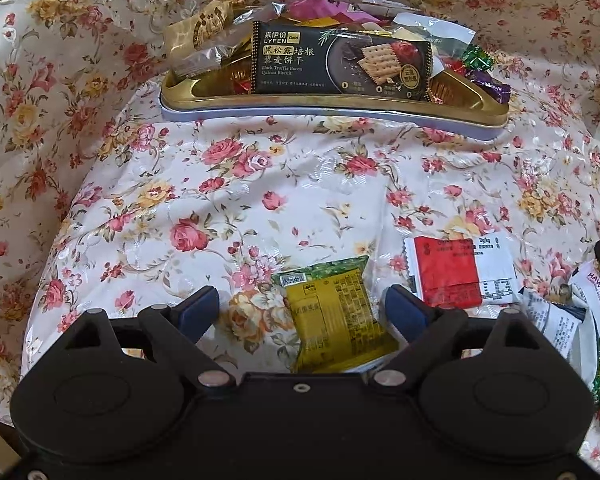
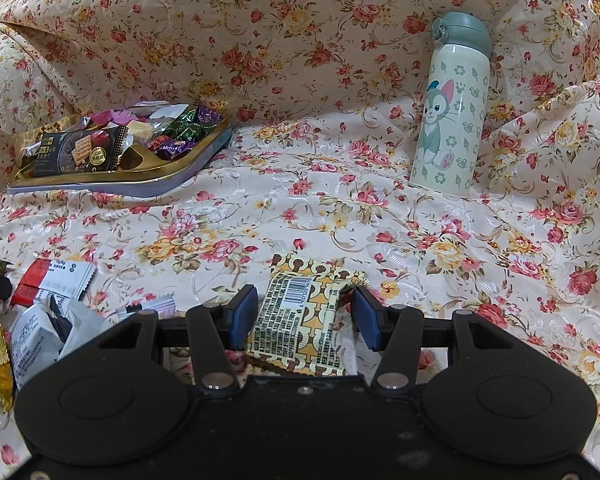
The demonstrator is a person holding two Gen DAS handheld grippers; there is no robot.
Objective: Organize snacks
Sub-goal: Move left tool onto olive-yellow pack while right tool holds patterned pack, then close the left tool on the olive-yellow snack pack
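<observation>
left jaws: spread wide, gripping nothing; left gripper [image 1: 302, 312] low over the yellow-green packet [image 1: 332, 320]; packet lies between the blue pads but off-centre, close to the right pad and well clear of the left one; no contact that can be made out

packet axis, left: long side runs roughly along the fingers, tipped a little; short width faces the pads, so a straight closing looks workable after a small shift right

right jaws: parted, gripping nothing; right gripper [image 2: 305, 316] straddles the orange-patterned packet [image 2: 300, 316], barcode side up; left pad just beside its edge, right pad near the folded corner; touching or not cannot be told

packet axis, right: long side likewise along the fingers, slightly skewed; better centred than the left one, so probably the readier grasp

nearer arm: each over its own packet; red-and-white packet [image 1: 460, 270] and white wrappers [image 1: 556, 320] lie between the two, just right of the left gripper

goal: gold tray [image 1: 320, 100] ahead of the left gripper, ahead and to the left of the right one; already heaped, black biscuit pack [image 1: 340, 62] across the front of the heap; little bare room showing

surface: floral cloth [image 1: 220, 184], glossy and creased, draped up behind the tray

room: cartoon-cat bottle [image 2: 452, 108] upright at far right, well apart from the tray
</observation>
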